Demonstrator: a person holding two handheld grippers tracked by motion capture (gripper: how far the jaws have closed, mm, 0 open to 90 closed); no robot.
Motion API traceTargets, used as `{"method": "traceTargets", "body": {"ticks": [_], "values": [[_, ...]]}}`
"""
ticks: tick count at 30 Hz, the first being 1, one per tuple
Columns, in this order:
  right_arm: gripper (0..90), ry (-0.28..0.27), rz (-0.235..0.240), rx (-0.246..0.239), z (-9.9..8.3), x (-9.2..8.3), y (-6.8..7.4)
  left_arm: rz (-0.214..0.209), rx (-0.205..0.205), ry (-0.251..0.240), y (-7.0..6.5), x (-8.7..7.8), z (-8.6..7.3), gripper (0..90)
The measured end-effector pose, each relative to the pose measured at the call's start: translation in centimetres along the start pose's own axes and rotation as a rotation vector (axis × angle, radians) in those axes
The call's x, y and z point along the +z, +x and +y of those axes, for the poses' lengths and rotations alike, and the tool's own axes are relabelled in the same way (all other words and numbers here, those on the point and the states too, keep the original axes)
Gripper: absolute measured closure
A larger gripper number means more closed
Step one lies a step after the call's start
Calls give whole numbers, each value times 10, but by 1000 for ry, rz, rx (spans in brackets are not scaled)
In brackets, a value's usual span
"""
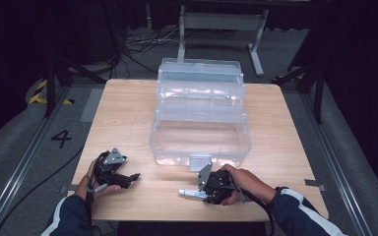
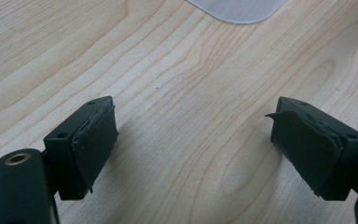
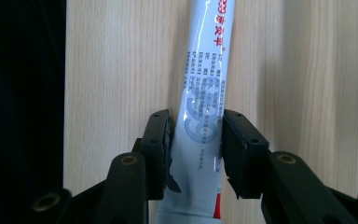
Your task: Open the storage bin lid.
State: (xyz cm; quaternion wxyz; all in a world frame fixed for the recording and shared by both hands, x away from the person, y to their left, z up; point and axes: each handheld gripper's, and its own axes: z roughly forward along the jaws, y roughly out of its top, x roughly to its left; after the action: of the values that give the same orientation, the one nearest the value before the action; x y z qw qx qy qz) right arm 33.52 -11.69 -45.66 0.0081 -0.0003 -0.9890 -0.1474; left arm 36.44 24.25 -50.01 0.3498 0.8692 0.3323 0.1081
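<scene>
Near the front edge of the table (image 1: 128, 98), the right gripper (image 1: 207, 191) lies low and its jaws pinch a white tube (image 3: 204, 93) from both sides; the tube lies flat on the wood and points to the left. The left gripper (image 1: 133, 178) is well apart from it, with jaws spread wide over bare wood. Behind both stands a clear plastic box (image 1: 199, 110), opened in steps.

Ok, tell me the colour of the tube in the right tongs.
The tube is white with blue and red print; the right gripper view shows it best.
</scene>
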Motion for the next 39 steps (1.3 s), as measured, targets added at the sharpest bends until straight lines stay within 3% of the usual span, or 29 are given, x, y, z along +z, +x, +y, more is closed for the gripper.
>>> {"method": "traceTargets", "body": {"ticks": [7, 15, 24, 27, 35, 39], "values": [[544, 42, 17, -13, -8, -4, 2, -3, 3, -1, 0, 0, 0, 147], [500, 6, 2, -22, 12, 0, 2, -5, 9, 0, 1, 0, 1, 146], [502, 25, -12, -16, 22, 8, 0, -7, 8, 0, 1, 0, 1, 146], [559, 10, 17, 0, 25, 9, -5, -7, 9, 0, 1, 0, 1, 145], [698, 11, 14, 8, 25, 8, -7, -8, 9, 0, 1, 0, 1, 145], [703, 17, 10, 5, 25, 7, -7, -7, 9, 0, 1, 1, 1, 145]]}}
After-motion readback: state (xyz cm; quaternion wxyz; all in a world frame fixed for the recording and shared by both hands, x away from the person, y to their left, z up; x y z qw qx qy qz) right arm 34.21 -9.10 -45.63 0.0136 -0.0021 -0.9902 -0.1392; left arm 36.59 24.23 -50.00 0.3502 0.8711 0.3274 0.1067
